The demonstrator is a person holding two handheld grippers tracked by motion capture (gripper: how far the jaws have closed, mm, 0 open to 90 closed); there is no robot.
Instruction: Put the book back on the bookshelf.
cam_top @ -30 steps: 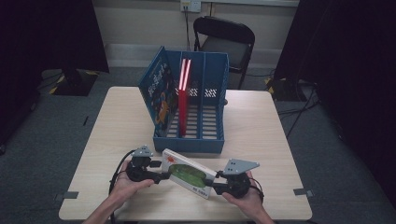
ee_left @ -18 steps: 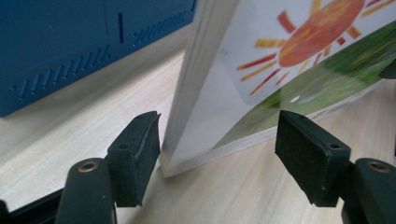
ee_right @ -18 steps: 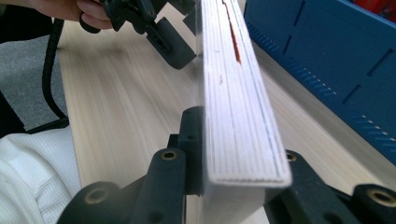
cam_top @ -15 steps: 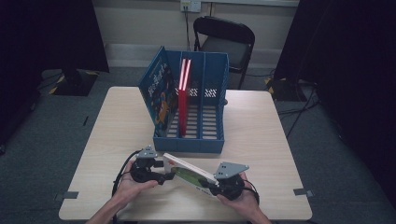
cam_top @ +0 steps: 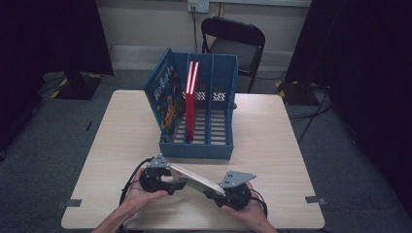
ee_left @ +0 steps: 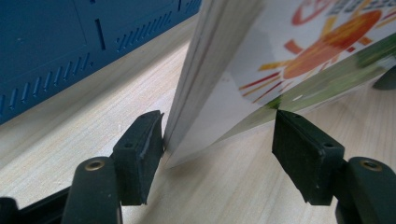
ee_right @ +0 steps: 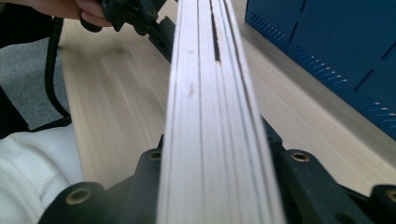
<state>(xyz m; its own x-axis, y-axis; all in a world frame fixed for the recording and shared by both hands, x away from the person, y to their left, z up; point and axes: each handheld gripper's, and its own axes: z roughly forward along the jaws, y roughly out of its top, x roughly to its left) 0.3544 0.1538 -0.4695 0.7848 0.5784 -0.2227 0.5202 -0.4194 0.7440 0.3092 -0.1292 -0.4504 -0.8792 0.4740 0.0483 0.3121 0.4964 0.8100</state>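
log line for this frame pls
left gripper: open around book corner | right gripper: shut on book | book: tilted above table | blue file rack: beyond

Perhaps no legible text anywhere

The high view is dim, its corners falling into black, with the desk (cam_top: 272,145) evenly lit from above. Both gripper views are brighter; the book (ee_right: 215,116) blurs up close.

Counted: two grippers, left (cam_top: 180,182) and right (cam_top: 214,192); one picture book (cam_top: 194,177) between them; one blue file rack (cam_top: 214,145); one red book (cam_top: 190,104); one table (cam_top: 272,145); one chair (cam_top: 238,46).
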